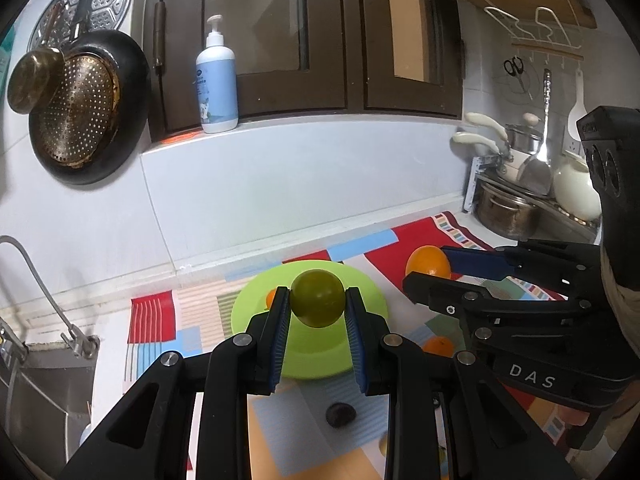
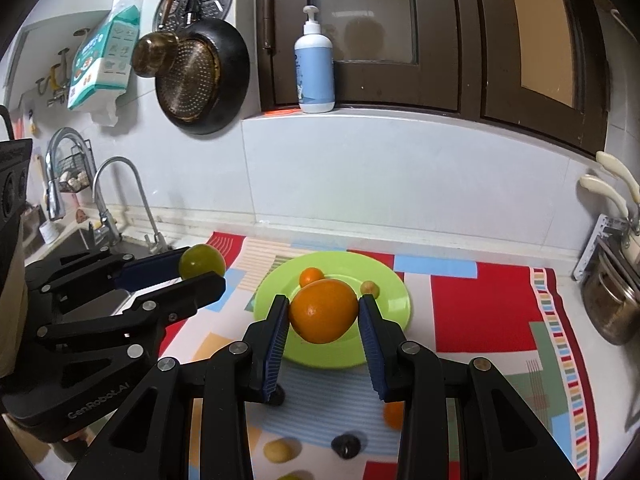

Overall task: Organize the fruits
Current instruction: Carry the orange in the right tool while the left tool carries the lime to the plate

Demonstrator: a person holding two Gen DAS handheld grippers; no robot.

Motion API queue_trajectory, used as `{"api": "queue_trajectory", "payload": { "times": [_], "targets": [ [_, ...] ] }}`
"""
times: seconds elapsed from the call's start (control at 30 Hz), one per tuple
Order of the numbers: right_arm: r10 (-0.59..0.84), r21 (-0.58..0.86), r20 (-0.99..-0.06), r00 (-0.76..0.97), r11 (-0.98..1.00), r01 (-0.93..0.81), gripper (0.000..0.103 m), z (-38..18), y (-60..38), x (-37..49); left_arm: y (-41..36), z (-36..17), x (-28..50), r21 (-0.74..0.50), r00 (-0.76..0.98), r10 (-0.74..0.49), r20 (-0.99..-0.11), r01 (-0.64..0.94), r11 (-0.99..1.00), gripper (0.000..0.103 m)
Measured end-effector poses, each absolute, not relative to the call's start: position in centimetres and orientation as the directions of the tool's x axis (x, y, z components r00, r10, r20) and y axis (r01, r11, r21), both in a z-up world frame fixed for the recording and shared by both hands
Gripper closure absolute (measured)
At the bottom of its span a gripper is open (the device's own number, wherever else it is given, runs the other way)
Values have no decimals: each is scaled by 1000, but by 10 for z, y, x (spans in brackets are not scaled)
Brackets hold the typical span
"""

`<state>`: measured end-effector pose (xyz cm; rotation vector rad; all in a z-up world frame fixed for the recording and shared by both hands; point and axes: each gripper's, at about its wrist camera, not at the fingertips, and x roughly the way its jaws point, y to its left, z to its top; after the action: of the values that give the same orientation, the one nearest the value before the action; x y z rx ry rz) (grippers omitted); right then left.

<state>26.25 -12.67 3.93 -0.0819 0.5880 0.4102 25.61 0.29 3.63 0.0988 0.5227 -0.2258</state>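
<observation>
My left gripper (image 1: 317, 300) is shut on a round green fruit (image 1: 317, 298) and holds it above the lime-green plate (image 1: 372, 296). My right gripper (image 2: 324, 312) is shut on a large orange (image 2: 323, 310), also above the plate (image 2: 394, 294). Each gripper shows in the other view: the right one (image 1: 430, 268) with its orange (image 1: 427, 261), the left one (image 2: 200, 270) with the green fruit (image 2: 201, 262). On the plate lie a small orange (image 2: 311, 276) and a small yellow-green fruit (image 2: 370, 288). Loose on the mat: a dark fruit (image 2: 346, 445), a yellow fruit (image 2: 279, 451), a small orange (image 2: 393, 414).
A patchwork mat (image 2: 480, 312) covers the counter. A sink with a tap (image 2: 116, 208) is to the left. Pots (image 2: 608, 304) stand on a rack at the right. A soap bottle (image 2: 315, 68) stands on the window ledge. Pans (image 2: 200, 76) hang on the wall.
</observation>
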Motion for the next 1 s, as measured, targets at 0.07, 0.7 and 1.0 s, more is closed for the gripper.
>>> {"api": "queue_trajectory", "payload": {
  "times": [0.07, 0.7, 1.0],
  "targets": [
    [348, 41, -557, 754, 918, -394, 67, 38, -126, 270, 5, 34, 264, 34, 840, -185, -509, 235, 971, 75],
    [316, 85, -658, 684, 933, -350, 67, -8, -113, 360, 21, -9, 346, -20, 781, -180, -599, 210, 978, 75],
    [279, 102, -725, 630, 948, -303, 67, -36, -103, 392, 28, -38, 374, -54, 734, -192, -652, 207, 977, 75]
  ]
}}
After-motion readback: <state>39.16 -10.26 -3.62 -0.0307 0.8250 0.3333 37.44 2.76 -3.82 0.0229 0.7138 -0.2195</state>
